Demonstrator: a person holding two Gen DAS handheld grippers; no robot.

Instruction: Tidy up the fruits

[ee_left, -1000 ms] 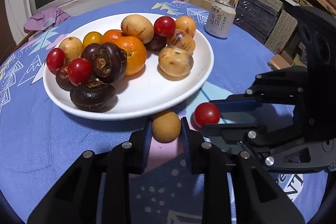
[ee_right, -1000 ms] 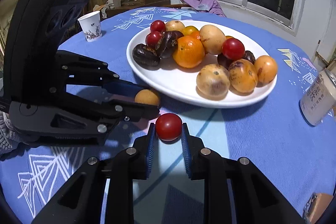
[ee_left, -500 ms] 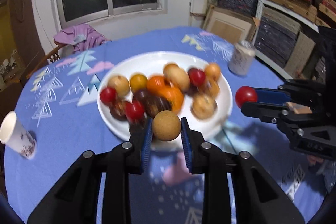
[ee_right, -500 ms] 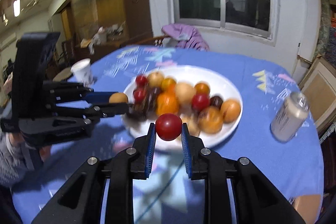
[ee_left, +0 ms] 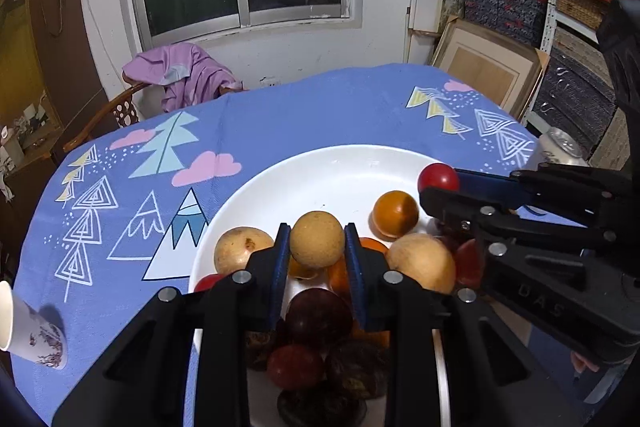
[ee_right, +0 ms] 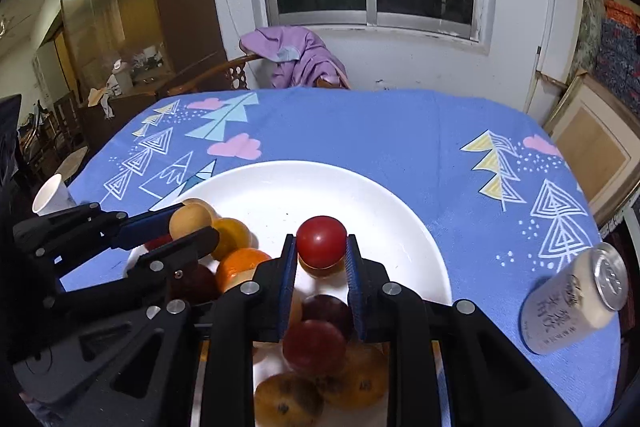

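Observation:
My left gripper (ee_left: pixel 316 247) is shut on a tan round fruit (ee_left: pixel 316 239) and holds it above the white plate (ee_left: pixel 320 175). My right gripper (ee_right: pixel 321 259) is shut on a red cherry tomato (ee_right: pixel 321 241), also above the plate (ee_right: pixel 360 195). Each gripper shows in the other's view: the right one with the tomato (ee_left: pixel 438 178), the left one with the tan fruit (ee_right: pixel 190 219). The plate's near half holds a pile of fruit: an orange (ee_right: pixel 236 265), tan fruits (ee_left: pixel 420 261), dark fruits (ee_left: pixel 318 315) and red tomatoes (ee_right: pixel 314 345). The plate's far half is bare.
A drink can (ee_right: pixel 572 307) stands right of the plate. A paper cup (ee_left: pixel 24 335) stands at the table's left edge. A chair with a purple cloth (ee_left: pixel 184 75) is behind the blue tablecloth (ee_left: pixel 280 119). Shelves with boxes (ee_left: pixel 520 7) are to the right.
Both grippers lifted their fruits off the tablecloth and moved forward over the plate. The pile now lies under and just ahead of the fingers.

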